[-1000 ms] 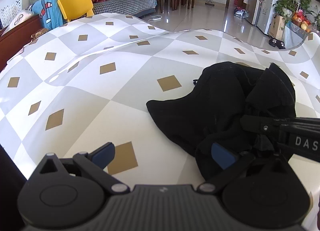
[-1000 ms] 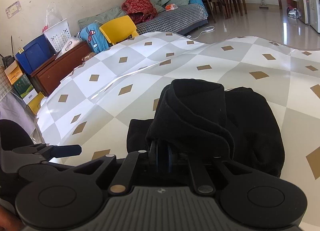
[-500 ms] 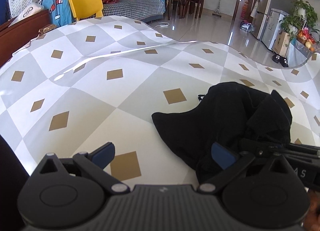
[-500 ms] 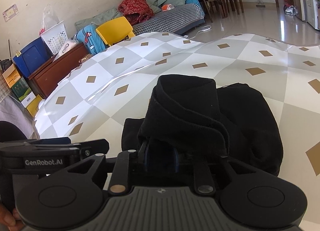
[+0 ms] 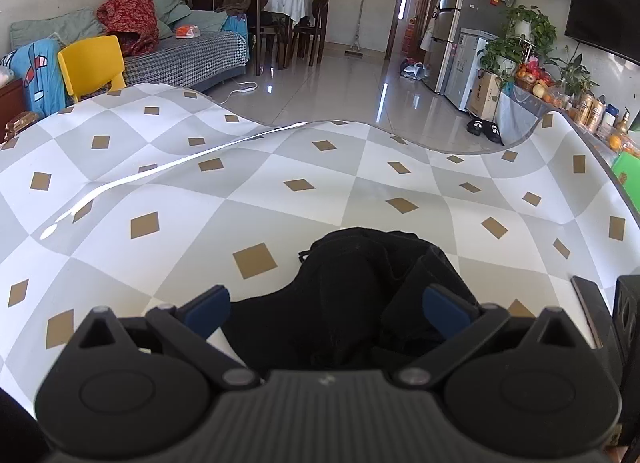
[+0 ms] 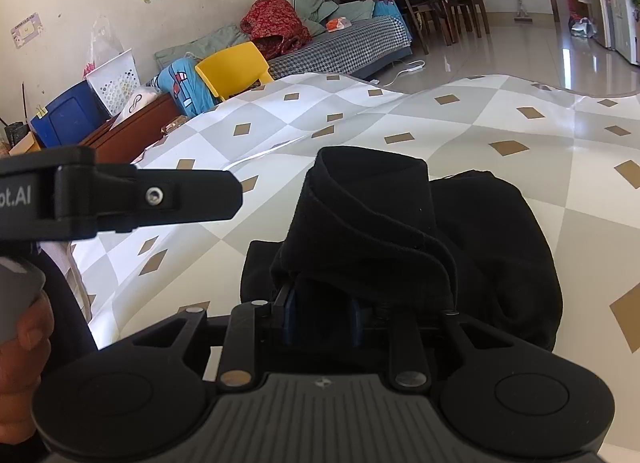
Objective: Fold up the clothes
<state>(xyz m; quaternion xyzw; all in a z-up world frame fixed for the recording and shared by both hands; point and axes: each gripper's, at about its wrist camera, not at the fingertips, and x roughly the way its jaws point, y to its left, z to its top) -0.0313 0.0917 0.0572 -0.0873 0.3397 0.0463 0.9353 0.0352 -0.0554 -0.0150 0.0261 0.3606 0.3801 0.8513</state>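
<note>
A black garment (image 5: 360, 283) lies bunched on the checked tablecloth (image 5: 280, 183), one thick fold rolled over its top (image 6: 368, 199). My left gripper (image 5: 325, 309) hovers above its near edge, jaws wide open and empty, the cloth showing below between the blue pads (image 5: 206, 309). From the right wrist view the left gripper (image 6: 120, 199) is a black bar at the left, held by a hand (image 6: 20, 327). My right gripper (image 6: 322, 319) sits low at the garment's near side. Its blue pads (image 6: 289, 319) stand a little apart, with the rolled fold draped over them.
The tablecloth stretches far ahead, with a shiny crease (image 5: 160, 171) running across it. A yellow chair (image 5: 90, 63) and a wooden cabinet (image 6: 132, 127) stand past the far left edge. A dark object (image 5: 628, 319) sits at the table's right side.
My left gripper has risen and swung right, from beside the garment to above it. The right gripper's pads, pinched together on the fold before, now stand a little apart.
</note>
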